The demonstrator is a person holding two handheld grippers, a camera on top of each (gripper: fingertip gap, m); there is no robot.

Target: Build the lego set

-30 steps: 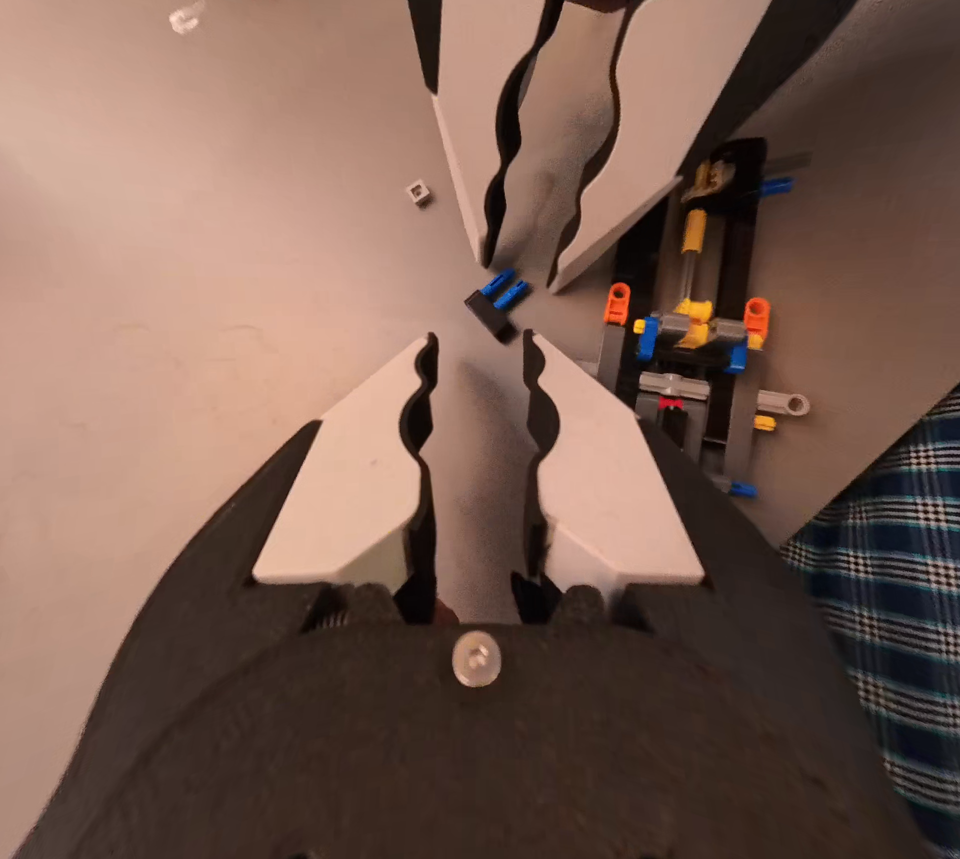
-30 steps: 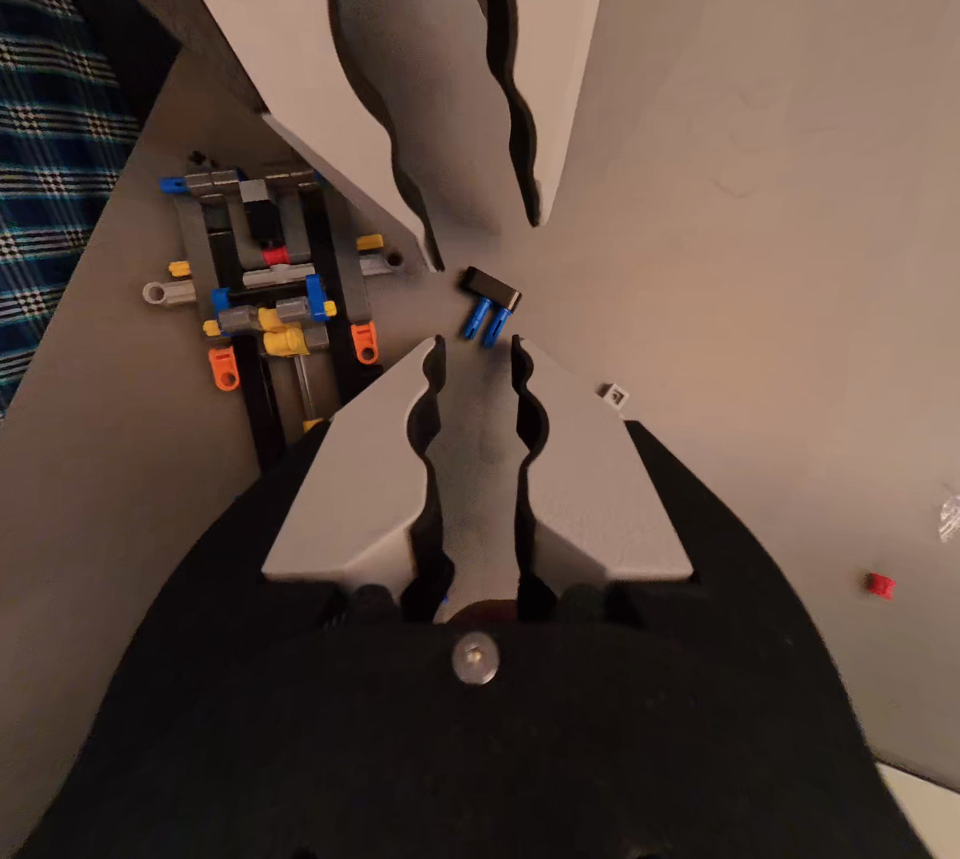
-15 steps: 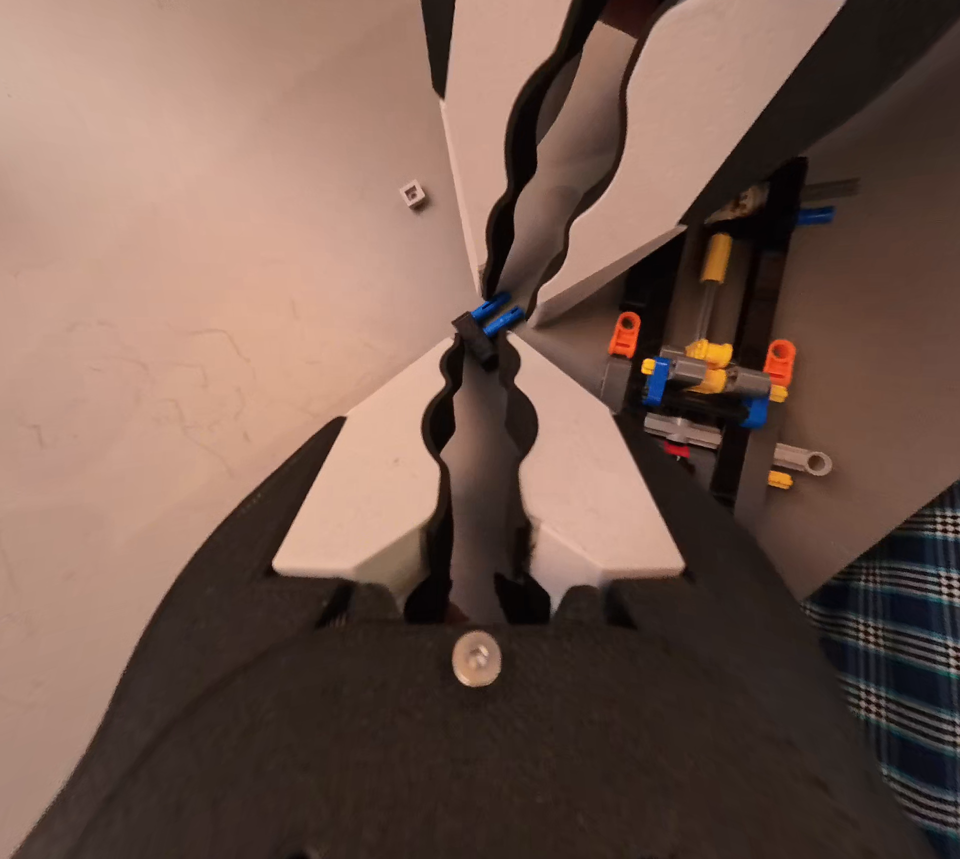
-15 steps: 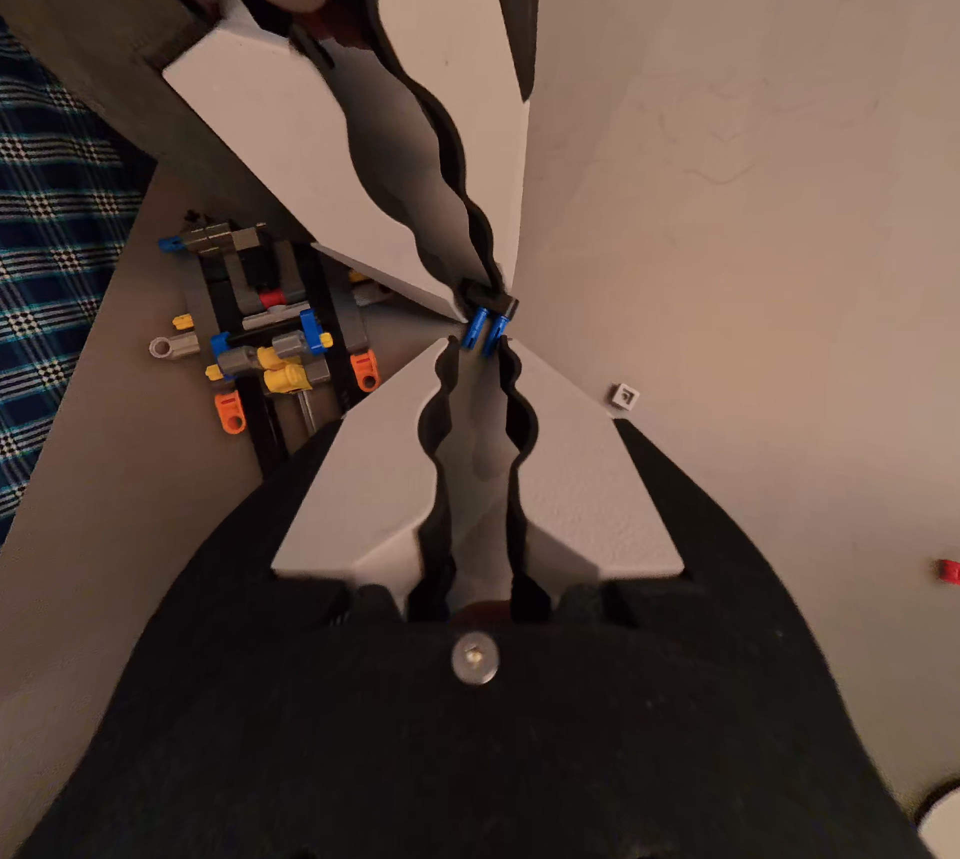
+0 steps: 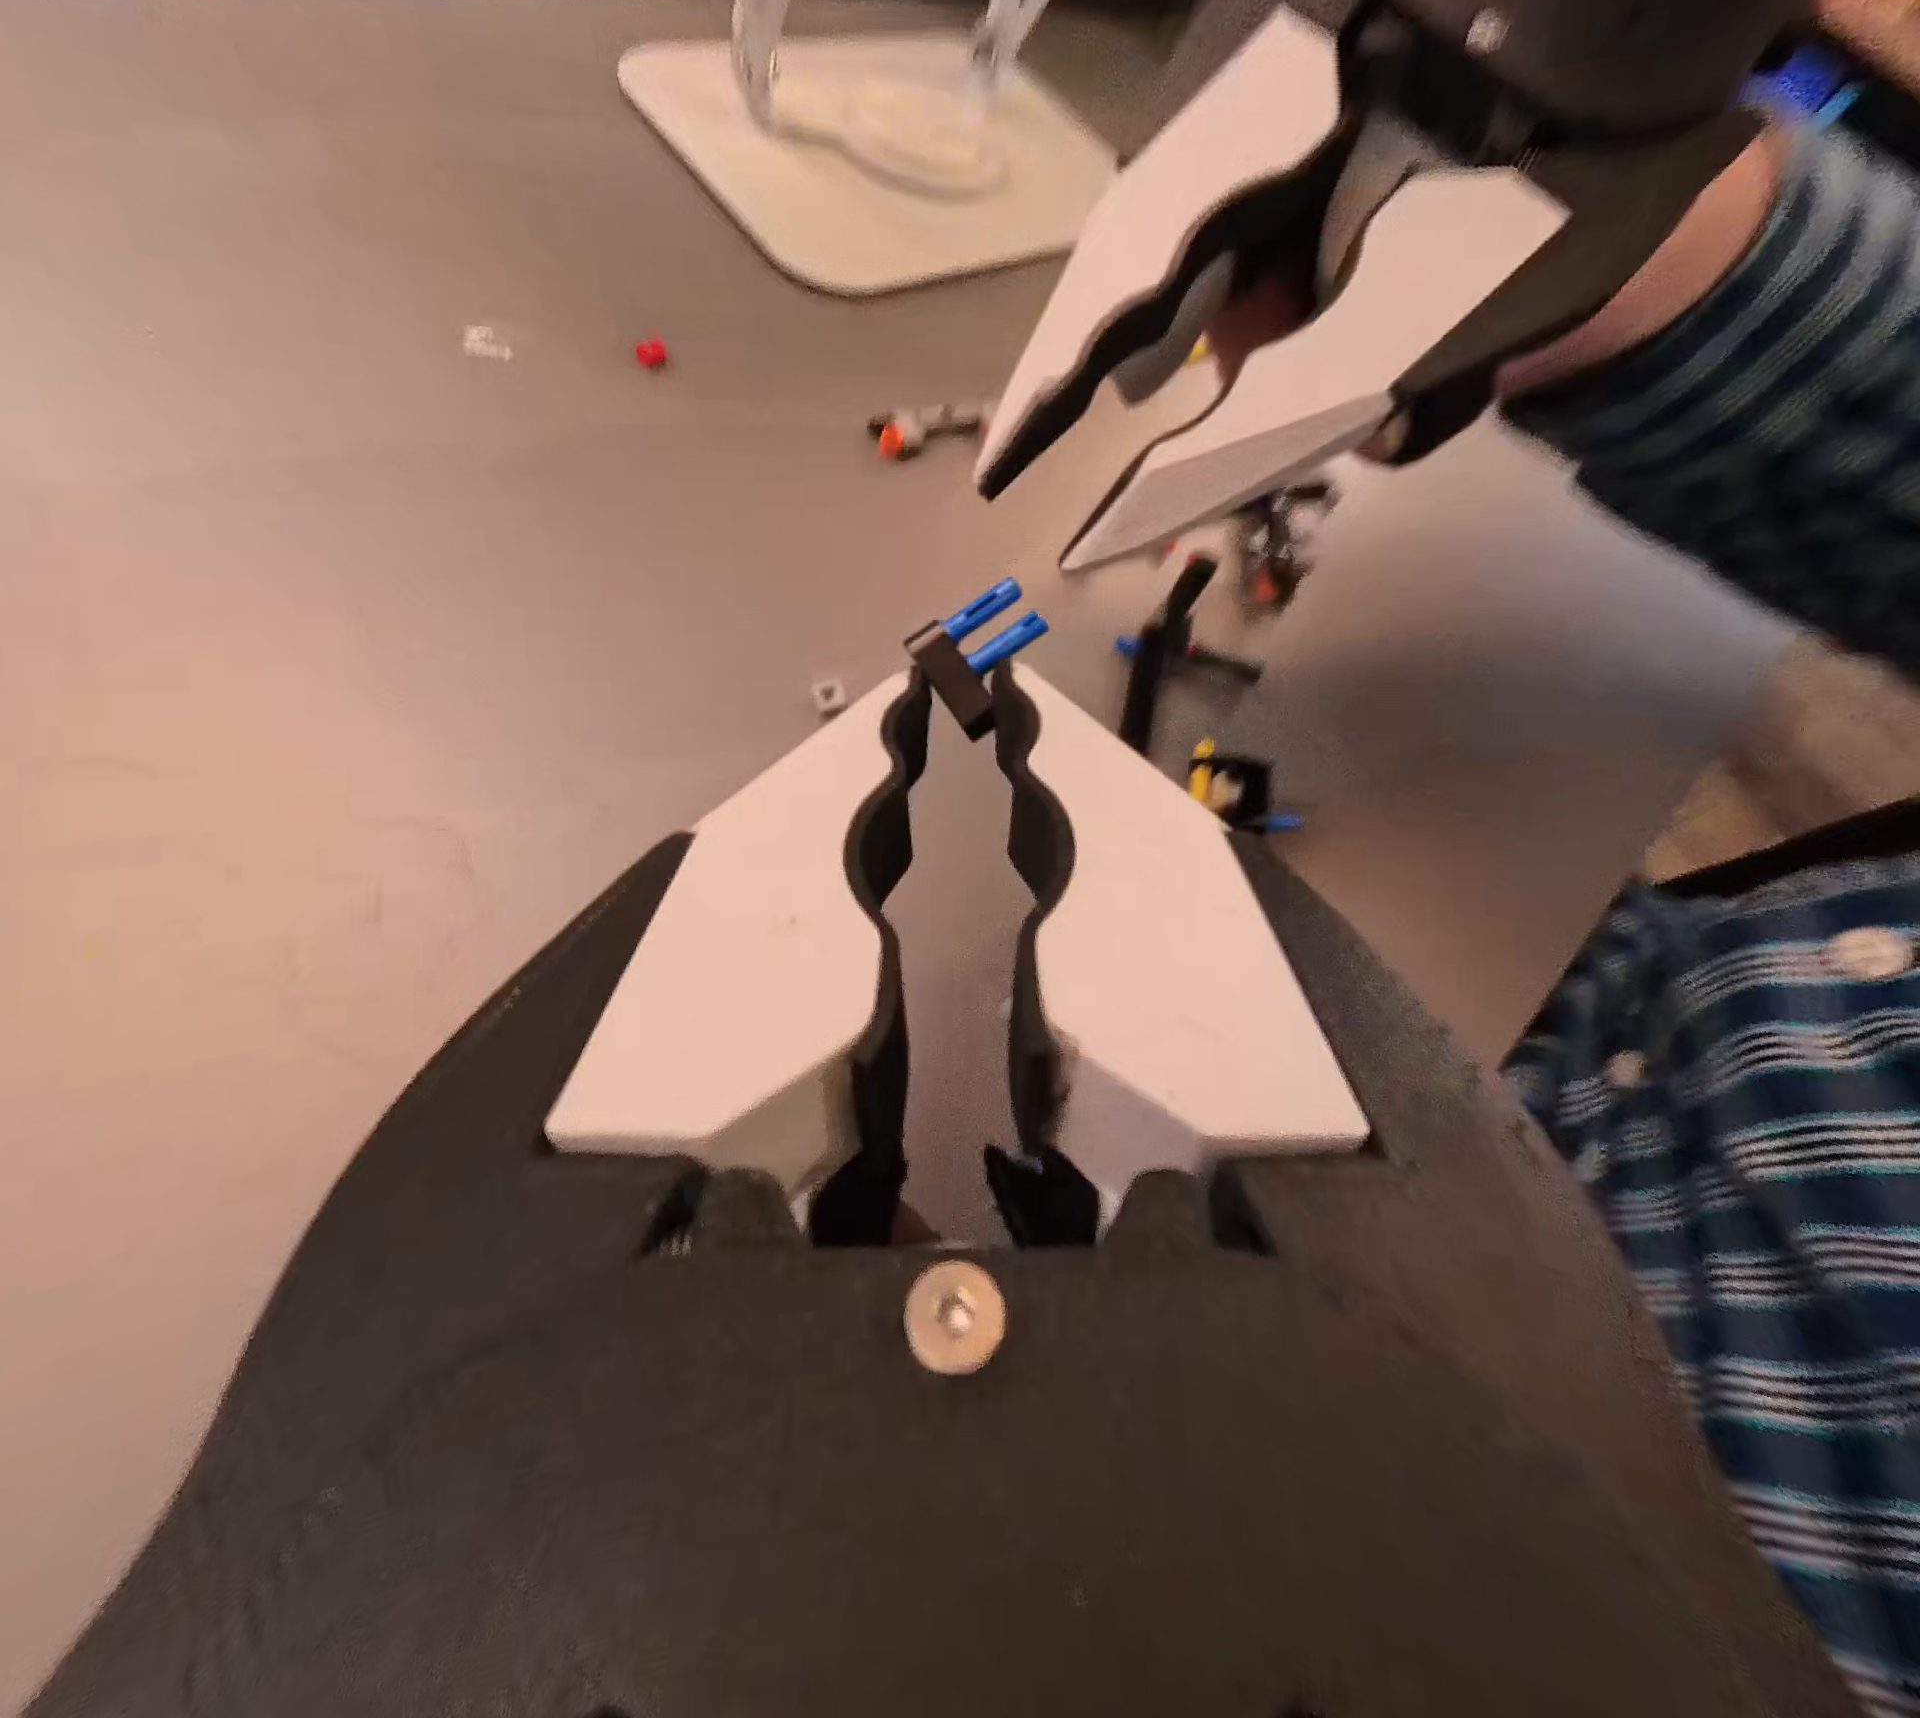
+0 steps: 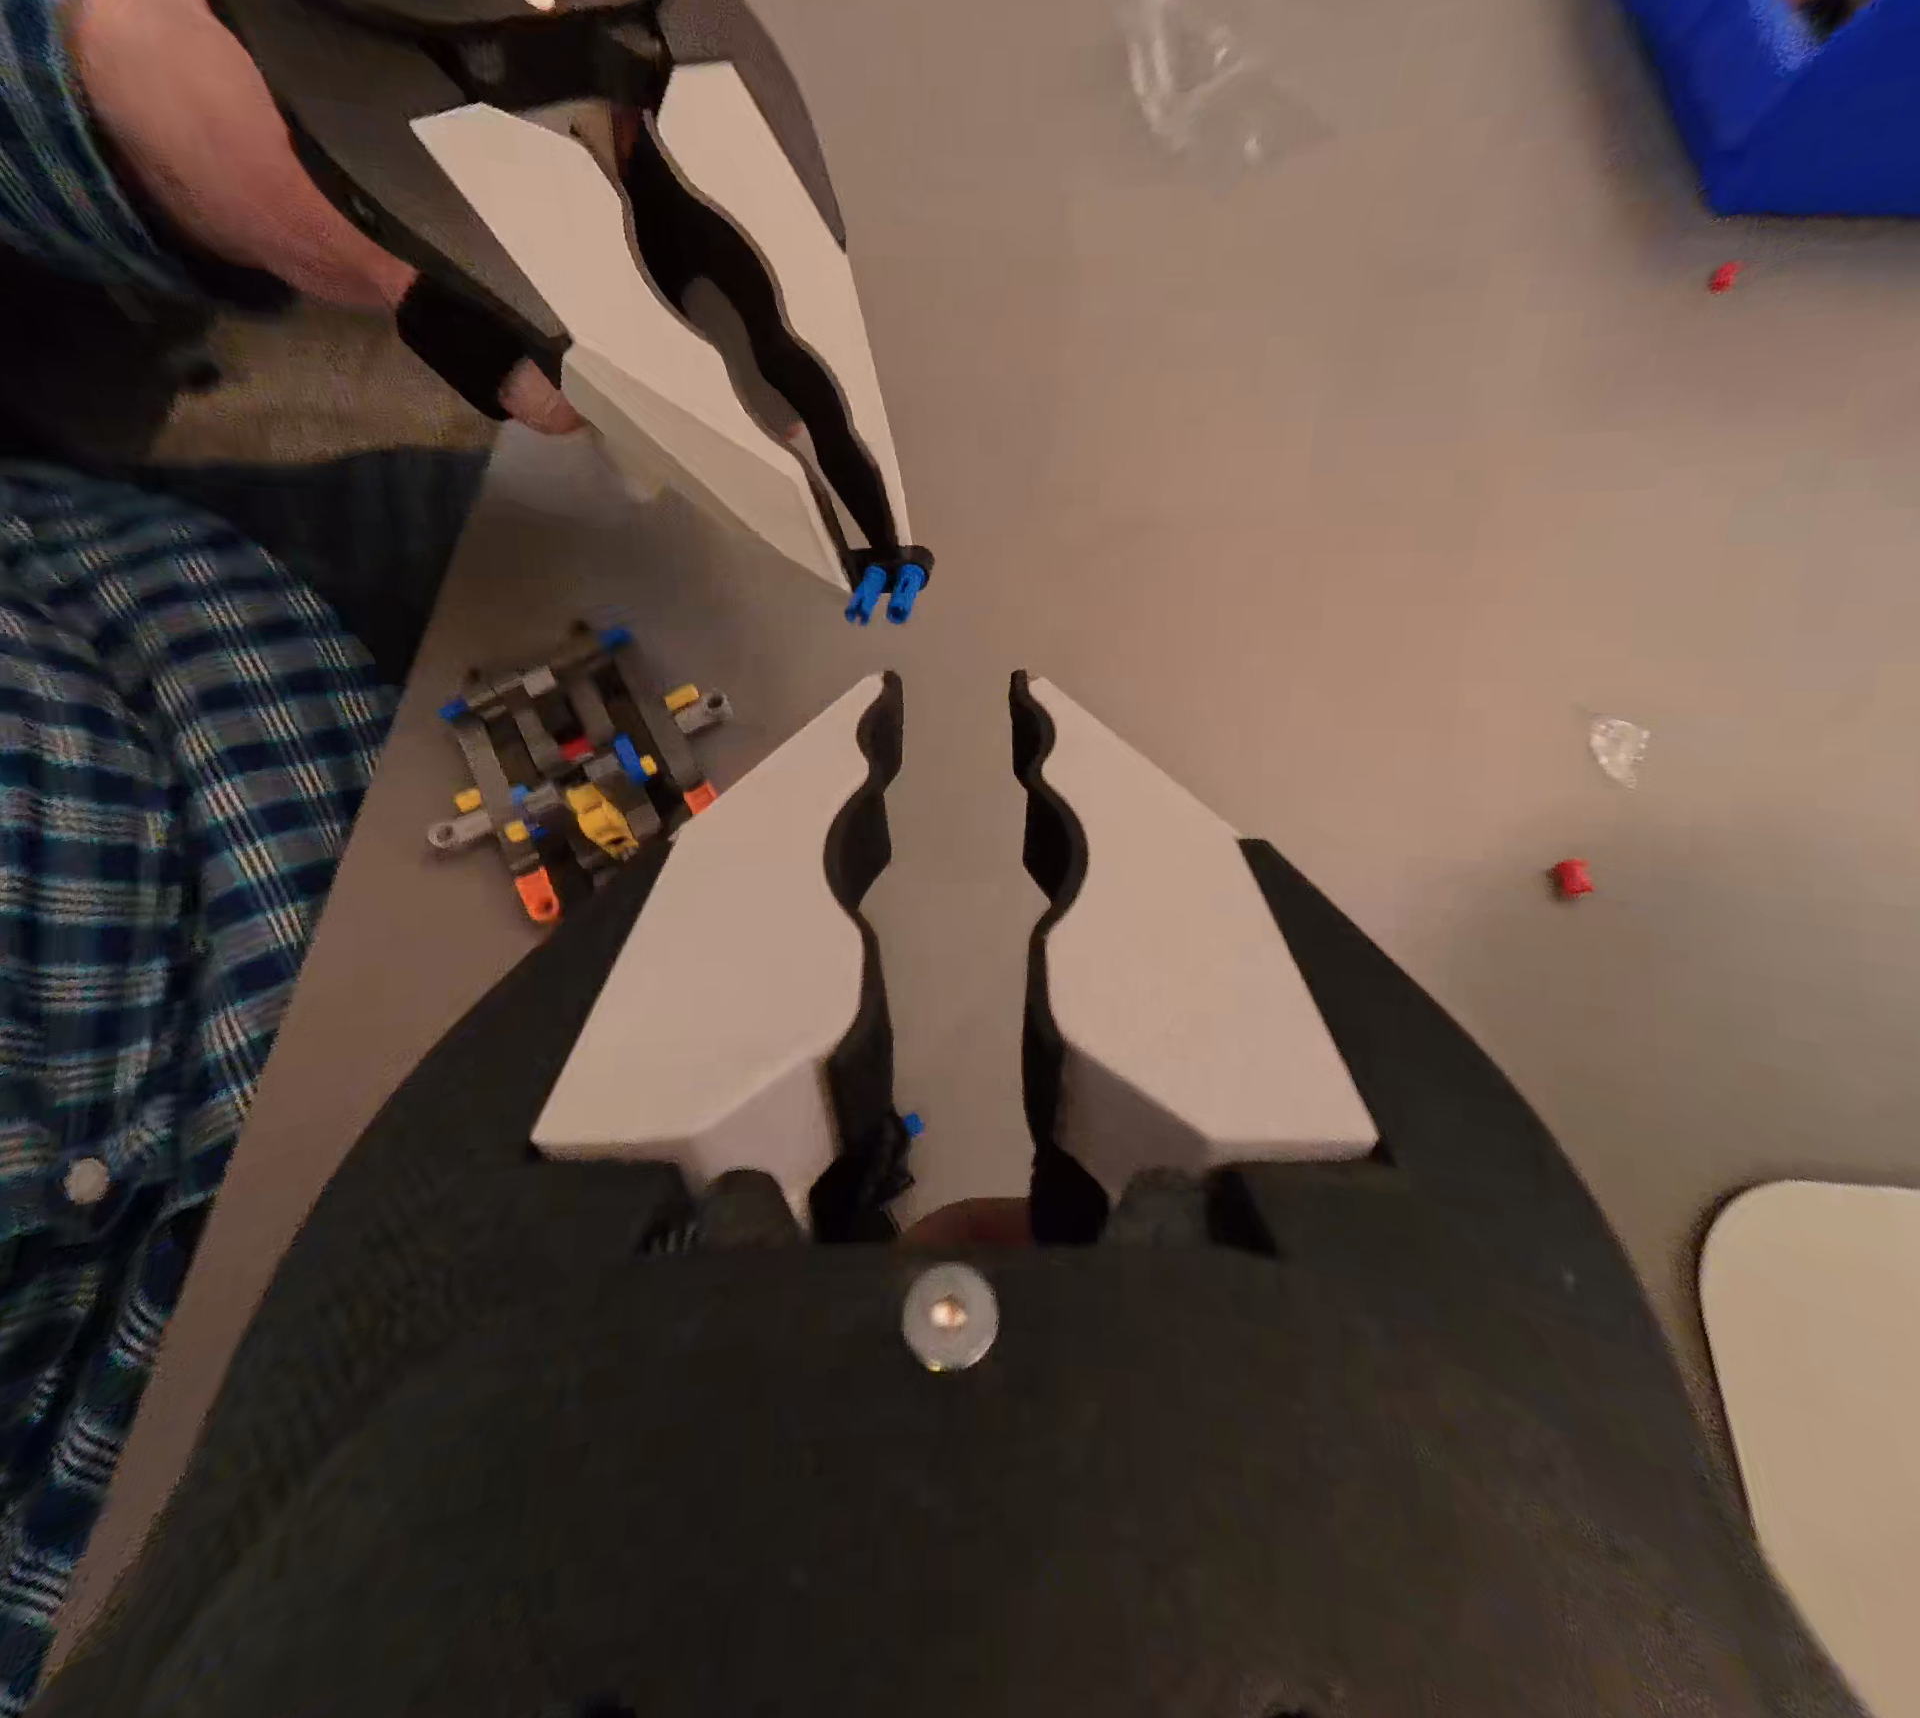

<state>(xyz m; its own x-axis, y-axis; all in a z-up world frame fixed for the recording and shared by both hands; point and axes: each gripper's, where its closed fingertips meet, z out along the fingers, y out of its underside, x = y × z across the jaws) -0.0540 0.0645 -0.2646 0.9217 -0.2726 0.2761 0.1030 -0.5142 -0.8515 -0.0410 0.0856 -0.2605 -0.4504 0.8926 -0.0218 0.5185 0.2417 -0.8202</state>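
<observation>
Above the grey desk [image 6: 1299, 442], the left tongs [image 5: 951, 681] are clamped on a small black piece with two blue pins [image 5: 971, 645]. Facing them, the right tongs [image 6: 956, 692] stand apart, empty. Nearby on the desk lies the half-built lego model [image 6: 577, 775].

Black piece [image 5: 951, 681], blue pins [image 5: 995, 624]; white-black left tongs [image 5: 951, 681]; blue-plaid shirt [image 6: 156, 785].

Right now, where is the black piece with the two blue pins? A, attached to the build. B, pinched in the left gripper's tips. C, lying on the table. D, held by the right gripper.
B: the left gripper pinches the black piece above the table, while the right gripper is open and empty.
</observation>
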